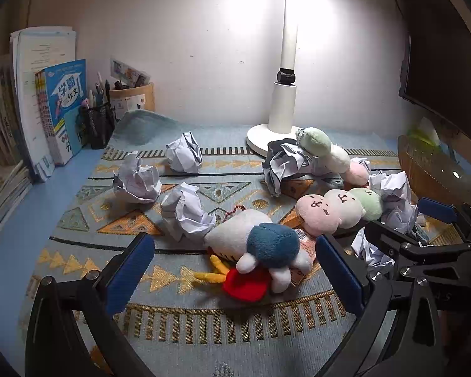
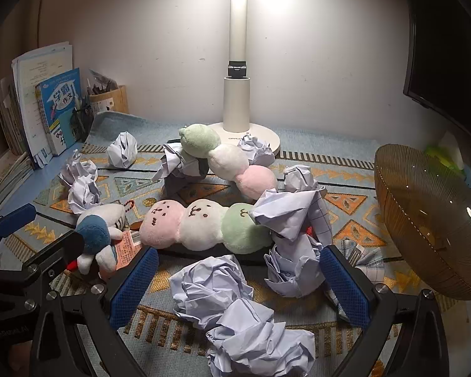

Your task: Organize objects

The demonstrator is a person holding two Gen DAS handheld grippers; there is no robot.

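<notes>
A patterned mat [image 1: 116, 220] holds soft toys and several crumpled paper balls. A white plush with a blue head and red foot [image 1: 260, 248] lies just ahead of my left gripper [image 1: 235, 273], which is open with nothing between its blue pads. A pink, white and green dumpling plush [image 2: 201, 227] lies across the middle, and a second one [image 2: 229, 160] leans behind it. My right gripper [image 2: 238, 286] is open, with a crumpled paper wad [image 2: 213, 286] lying on the mat between its fingers, apart from the pads. In the left wrist view the right gripper [image 1: 402, 223] shows at the right.
A white lamp base [image 2: 245, 135] stands at the back. An amber ribbed bowl [image 2: 424, 220] sits at the right, under a dark monitor [image 2: 449, 47]. Books [image 1: 59, 110], a mesh pen cup [image 1: 97, 125] and a wooden holder [image 1: 135, 97] line the left back corner.
</notes>
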